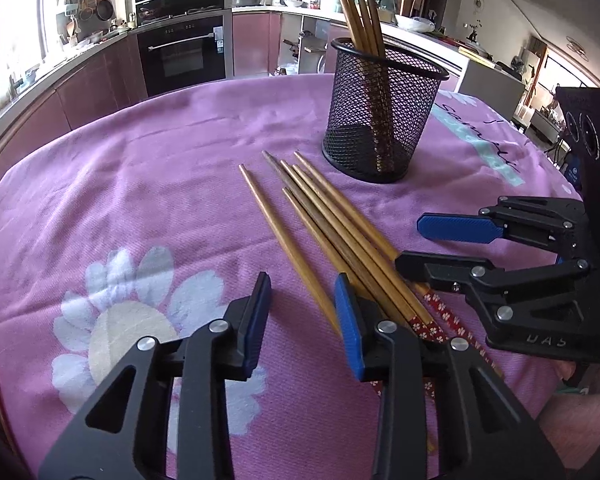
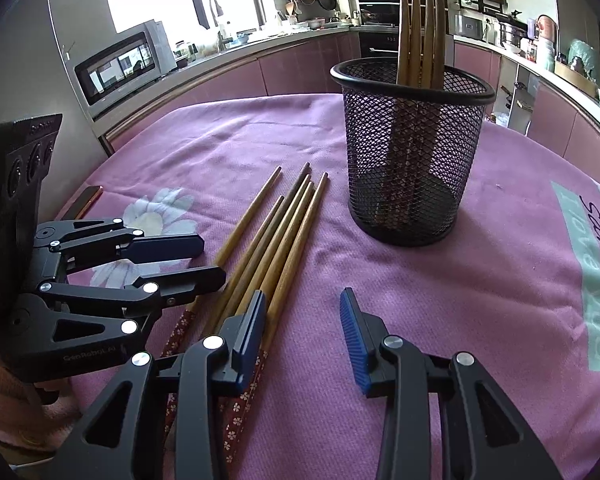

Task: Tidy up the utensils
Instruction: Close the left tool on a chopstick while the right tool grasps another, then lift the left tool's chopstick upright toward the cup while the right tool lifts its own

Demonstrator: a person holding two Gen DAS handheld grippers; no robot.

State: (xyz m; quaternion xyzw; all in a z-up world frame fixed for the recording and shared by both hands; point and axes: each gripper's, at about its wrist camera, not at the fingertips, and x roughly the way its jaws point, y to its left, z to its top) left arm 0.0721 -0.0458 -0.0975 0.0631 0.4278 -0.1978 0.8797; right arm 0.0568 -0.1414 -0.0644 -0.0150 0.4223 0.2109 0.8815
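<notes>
Both grippers (image 1: 302,322) (image 2: 304,330) unclenched, empty, above loose chopsticks (image 1: 320,232) on pink kitchen tablecloth (image 1: 140,184).

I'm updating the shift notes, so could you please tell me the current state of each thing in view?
Mesh holder: upright on the cloth, holding several chopsticks.
Loose chopsticks: six lying flat in a bundle on the cloth, not yet in the holder.
Left gripper: open, nothing between its fingers.
Right gripper: open, empty, beside the bundle.
Pink cloth: spread flat.
</notes>
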